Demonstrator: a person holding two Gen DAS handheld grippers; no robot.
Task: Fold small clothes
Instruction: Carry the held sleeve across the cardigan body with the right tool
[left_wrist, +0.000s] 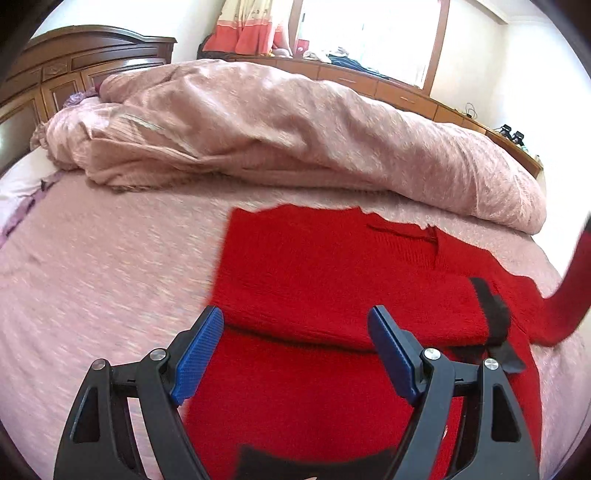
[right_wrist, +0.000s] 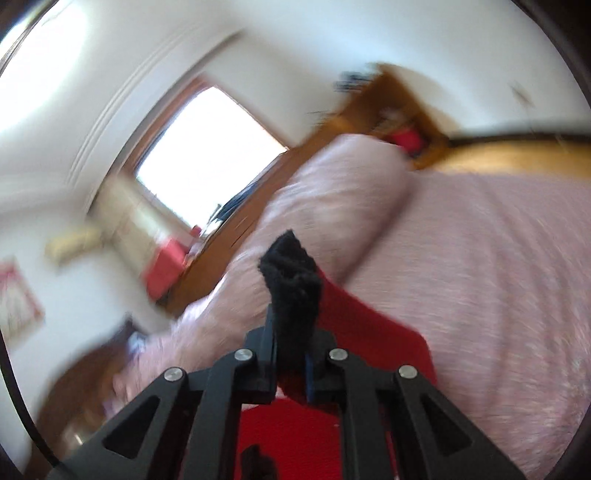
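A small red knitted sweater (left_wrist: 325, 266) with black cuffs lies flat on the pink bed (left_wrist: 110, 280). One sleeve with a black cuff (left_wrist: 493, 314) is folded across its body. My left gripper (left_wrist: 295, 328) hovers just above the sweater's lower half, jaws wide open, nothing between the blue pads (left_wrist: 199, 354). In the right wrist view my right gripper (right_wrist: 291, 354) is shut on the other sleeve's black cuff (right_wrist: 291, 280), which sticks out past the fingertips. The red sleeve (right_wrist: 369, 332) trails below it, lifted off the bed; that sleeve (left_wrist: 569, 295) also rises at the left view's right edge.
A bunched pink duvet (left_wrist: 295, 129) lies along the far side of the bed. Behind it stand a wooden headboard (left_wrist: 74, 62), a low wooden cabinet (left_wrist: 406, 96) under a bright window (right_wrist: 207, 155), and hanging clothes (left_wrist: 251, 33). The right wrist view is motion-blurred.
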